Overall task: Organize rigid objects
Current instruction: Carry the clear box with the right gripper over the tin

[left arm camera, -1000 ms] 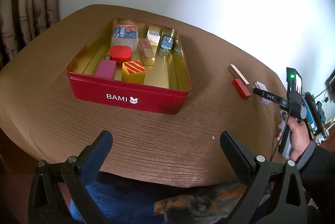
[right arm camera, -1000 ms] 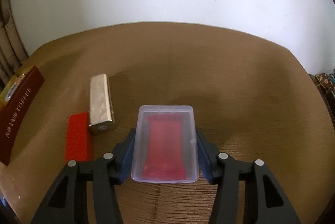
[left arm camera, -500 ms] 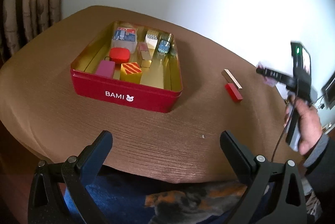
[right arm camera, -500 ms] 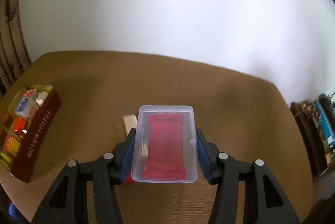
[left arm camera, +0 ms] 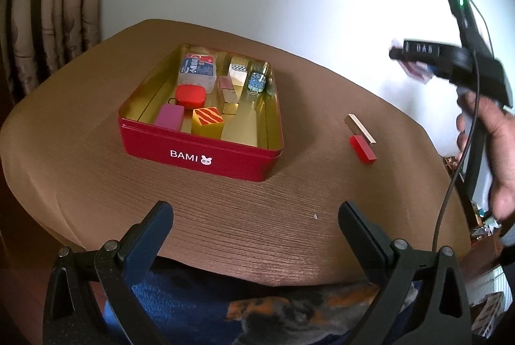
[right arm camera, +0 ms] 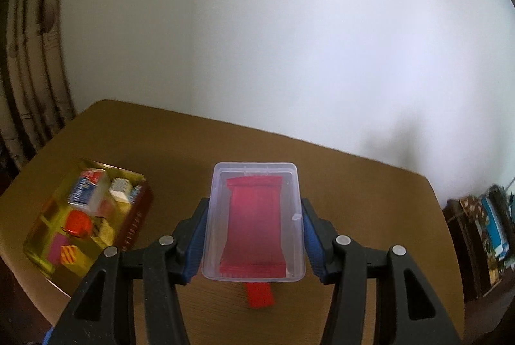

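Observation:
My right gripper [right arm camera: 254, 225] is shut on a clear plastic box [right arm camera: 254, 216] with red cards inside, held high above the brown table. It also shows in the left wrist view [left arm camera: 415, 68] at the upper right. The red BAMI tin [left arm camera: 199, 151] holds several small blocks and boxes; it also shows in the right wrist view [right arm camera: 135, 222] at lower left. A red block [left arm camera: 363, 149] and a beige block [left arm camera: 360, 128] lie on the table right of the tin. The red block [right arm camera: 259, 295] lies below the held box. My left gripper [left arm camera: 254, 235] is open and empty near the table's front edge.
The round brown table [left arm camera: 80, 126] ends just in front of my left gripper. Curtains [left arm camera: 48, 6] hang at the far left and a white wall stands behind. Shelves with clutter [right arm camera: 482, 232] are off the table's right side.
My right gripper has lifted the clear box up off the table and swung left toward the tin. My left gripper has pulled back slightly and stays open.

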Tool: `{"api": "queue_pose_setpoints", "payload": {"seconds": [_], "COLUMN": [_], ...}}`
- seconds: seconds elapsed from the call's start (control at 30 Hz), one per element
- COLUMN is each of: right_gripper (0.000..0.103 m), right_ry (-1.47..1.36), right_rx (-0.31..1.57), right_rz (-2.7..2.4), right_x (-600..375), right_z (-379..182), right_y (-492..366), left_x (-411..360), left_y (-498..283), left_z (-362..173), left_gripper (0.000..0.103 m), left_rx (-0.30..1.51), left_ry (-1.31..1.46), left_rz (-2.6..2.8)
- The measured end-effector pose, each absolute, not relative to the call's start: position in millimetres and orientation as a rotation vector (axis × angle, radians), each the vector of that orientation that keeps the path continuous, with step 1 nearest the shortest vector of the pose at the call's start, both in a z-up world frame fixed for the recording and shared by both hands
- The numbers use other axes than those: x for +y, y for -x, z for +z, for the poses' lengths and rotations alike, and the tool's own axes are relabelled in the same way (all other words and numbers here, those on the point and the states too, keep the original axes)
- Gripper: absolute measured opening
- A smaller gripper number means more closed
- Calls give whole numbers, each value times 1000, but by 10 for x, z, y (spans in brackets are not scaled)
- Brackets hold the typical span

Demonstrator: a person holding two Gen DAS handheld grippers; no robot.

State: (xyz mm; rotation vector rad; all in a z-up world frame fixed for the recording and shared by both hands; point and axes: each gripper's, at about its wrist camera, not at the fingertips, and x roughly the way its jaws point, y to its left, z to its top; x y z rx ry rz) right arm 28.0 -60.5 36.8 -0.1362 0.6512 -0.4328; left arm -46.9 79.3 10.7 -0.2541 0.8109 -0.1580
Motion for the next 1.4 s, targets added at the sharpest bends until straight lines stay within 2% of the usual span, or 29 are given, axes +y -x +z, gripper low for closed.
{"api": "queue_pose_setpoints", "payload": {"seconds": [0.5,0.8,1.4], "right_gripper": [54,54,54], "right_ry": [182,167,138], "right_rx": [655,709,875], "right_rz": [-330,-237,-104], "right_x": [65,572,1006], "right_z": [519,232,-677], "right_y": [-547,-808,-788], "left_x": [993,1584,1637], "left_y": [570,749,639], "left_z": [70,53,-61], "left_gripper": [101,101,101], "left_rx": [834,829,869], "left_ry": [322,468,486], "left_rz": [-128,17,37]}}
